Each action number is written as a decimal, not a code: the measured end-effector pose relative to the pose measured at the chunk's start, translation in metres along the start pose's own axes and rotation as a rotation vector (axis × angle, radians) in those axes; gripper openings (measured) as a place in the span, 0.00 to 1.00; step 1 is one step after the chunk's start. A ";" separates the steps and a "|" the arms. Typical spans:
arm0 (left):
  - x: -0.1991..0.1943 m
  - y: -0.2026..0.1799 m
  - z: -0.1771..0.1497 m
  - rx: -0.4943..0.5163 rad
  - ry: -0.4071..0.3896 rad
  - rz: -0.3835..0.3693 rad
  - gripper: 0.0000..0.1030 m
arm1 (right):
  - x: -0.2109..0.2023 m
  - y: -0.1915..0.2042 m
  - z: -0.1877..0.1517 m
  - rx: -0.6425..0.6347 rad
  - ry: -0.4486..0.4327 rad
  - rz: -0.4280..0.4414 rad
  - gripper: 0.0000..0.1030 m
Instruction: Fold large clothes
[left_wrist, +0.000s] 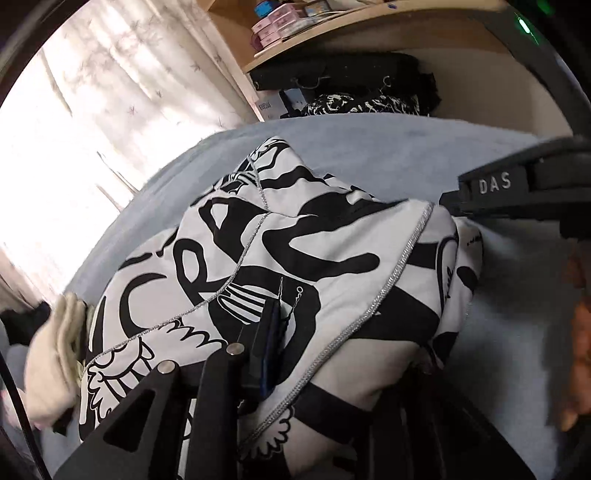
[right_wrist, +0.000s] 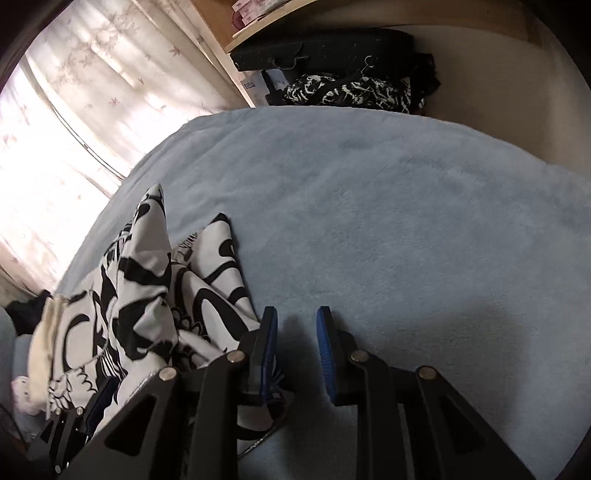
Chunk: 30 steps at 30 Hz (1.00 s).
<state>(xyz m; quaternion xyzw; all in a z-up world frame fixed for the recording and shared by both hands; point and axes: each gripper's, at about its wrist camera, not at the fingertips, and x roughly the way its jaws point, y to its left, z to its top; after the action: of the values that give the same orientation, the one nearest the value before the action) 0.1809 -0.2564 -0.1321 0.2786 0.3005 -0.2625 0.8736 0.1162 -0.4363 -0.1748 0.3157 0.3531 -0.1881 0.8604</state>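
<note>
Black-and-white printed fabric, the garment (left_wrist: 280, 266) lies bunched on the pale blue blanket (right_wrist: 406, 192), toward its window side. The right gripper (right_wrist: 297, 332) hangs beside it, jaws a little apart with nothing between them. The left gripper (left_wrist: 273, 332) is draped over; whether its jaws pinch cloth cannot be told. A good fold likely needs the heap spread flat first, each gripper taking one hem corner.
</note>
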 end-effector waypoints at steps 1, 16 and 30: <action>-0.004 0.008 -0.001 -0.026 0.009 -0.025 0.21 | -0.001 -0.003 0.001 0.018 0.003 0.033 0.25; -0.037 0.001 -0.002 -0.151 0.115 -0.062 0.46 | -0.033 0.026 0.014 -0.019 -0.014 0.340 0.43; -0.096 0.061 -0.028 -0.440 0.151 -0.432 0.76 | 0.007 0.009 0.009 0.112 0.217 0.476 0.50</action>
<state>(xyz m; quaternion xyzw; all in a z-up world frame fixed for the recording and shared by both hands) 0.1427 -0.1672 -0.0666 0.0313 0.4662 -0.3493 0.8122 0.1302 -0.4360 -0.1710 0.4553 0.3481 0.0353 0.8187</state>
